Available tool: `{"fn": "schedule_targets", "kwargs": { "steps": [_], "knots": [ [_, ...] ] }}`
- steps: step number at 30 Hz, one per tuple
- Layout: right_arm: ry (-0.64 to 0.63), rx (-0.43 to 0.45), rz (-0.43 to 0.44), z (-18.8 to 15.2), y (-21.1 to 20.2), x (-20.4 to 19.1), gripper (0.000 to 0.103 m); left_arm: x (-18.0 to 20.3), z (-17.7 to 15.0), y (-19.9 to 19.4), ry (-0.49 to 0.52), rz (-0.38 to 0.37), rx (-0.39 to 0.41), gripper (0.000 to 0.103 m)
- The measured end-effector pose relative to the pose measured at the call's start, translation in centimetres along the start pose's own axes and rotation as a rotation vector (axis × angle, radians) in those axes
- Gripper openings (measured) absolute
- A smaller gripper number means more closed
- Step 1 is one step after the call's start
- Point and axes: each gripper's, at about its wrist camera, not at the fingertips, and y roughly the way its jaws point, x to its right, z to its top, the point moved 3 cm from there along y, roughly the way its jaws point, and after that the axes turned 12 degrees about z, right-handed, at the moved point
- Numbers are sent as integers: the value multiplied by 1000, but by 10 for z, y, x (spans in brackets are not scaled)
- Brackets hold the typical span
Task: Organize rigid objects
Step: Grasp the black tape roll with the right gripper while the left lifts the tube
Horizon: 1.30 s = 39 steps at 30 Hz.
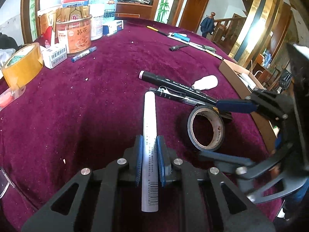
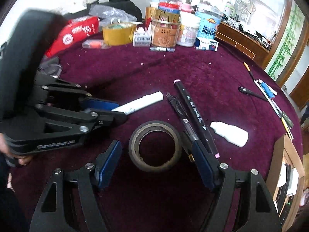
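Left wrist view, left to right: left gripper (image 1: 149, 160) pinches a white marker (image 1: 149, 135) between its blue pads, clamped near the middle of the barrel, with the barcode end behind the pads and the plain end pointing ahead over the purple cloth (image 1: 77, 106). Marker looks light, stiff, smooth-sided; likely to slip or pivot if held near one end, so the mid-barrel hold seems sound.

Just right of it lies a roll of black tape (image 1: 206, 128), flat on the cloth. Beyond the roll, a black pen (image 1: 173, 94) and a thicker black marker (image 1: 173, 82) lie side by side, touching. A small white bottle (image 1: 206, 84) rests near them.

Right wrist view: right gripper (image 2: 156, 164) stands spread wide, one pad each side of the tape roll, pressing nothing. Its right pad lies on or just over the near ends of the pen and black marker; contact unclear.

Roll judged light, rigid enough across its width, slightly tacky at the edge; squeezing across the outer rim should hold. Cardboard box (image 2: 289, 164) sits at far right.
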Motion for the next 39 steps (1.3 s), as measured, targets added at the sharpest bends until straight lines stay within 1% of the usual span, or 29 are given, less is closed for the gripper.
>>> {"fn": "schedule_targets", "kwargs": {
  "steps": [1, 2, 3, 6, 8, 11, 12, 13, 19, 22, 29, 33, 39],
  "knots": [
    [-6, 7, -8, -1, 2, -1, 67, 1, 0, 0, 1, 1, 0, 13],
    [-9, 16, -28, -2, 1, -1, 53, 1, 0, 0, 4, 4, 1, 13],
    [-5, 14, -33, -2, 1, -1, 53, 1, 0, 0, 8, 8, 2, 13],
    [38, 23, 10, -5, -8, 3, 53, 3, -1, -1, 21, 23, 5, 13],
    [63, 45, 9, -7, -18, 7, 53, 4, -1, 0, 28, 32, 7, 13],
    [114, 108, 61, -12, -34, 15, 53, 5, 0, -1, 28, 33, 11, 12],
    [132, 131, 94, -15, -39, 17, 53, 4, 0, -2, 22, 33, 12, 12],
    [138, 137, 108, -17, -40, 18, 53, 2, 0, -5, 7, 30, 16, 12],
    [160, 169, 146, -19, -43, 24, 53, -4, 0, -22, -46, 26, 38, 12],
    [180, 169, 155, -21, -40, 26, 53, -1, 1, -26, -56, 20, 44, 12],
    [197, 192, 131, -20, -42, 29, 53, 18, 0, -31, -15, 17, 57, 12],
    [227, 206, 139, -19, -43, 34, 53, 19, -2, -33, -27, 3, 60, 12],
    [273, 269, 149, -16, -62, 45, 53, 27, -1, -43, -23, -12, 78, 12]
  ]
}}
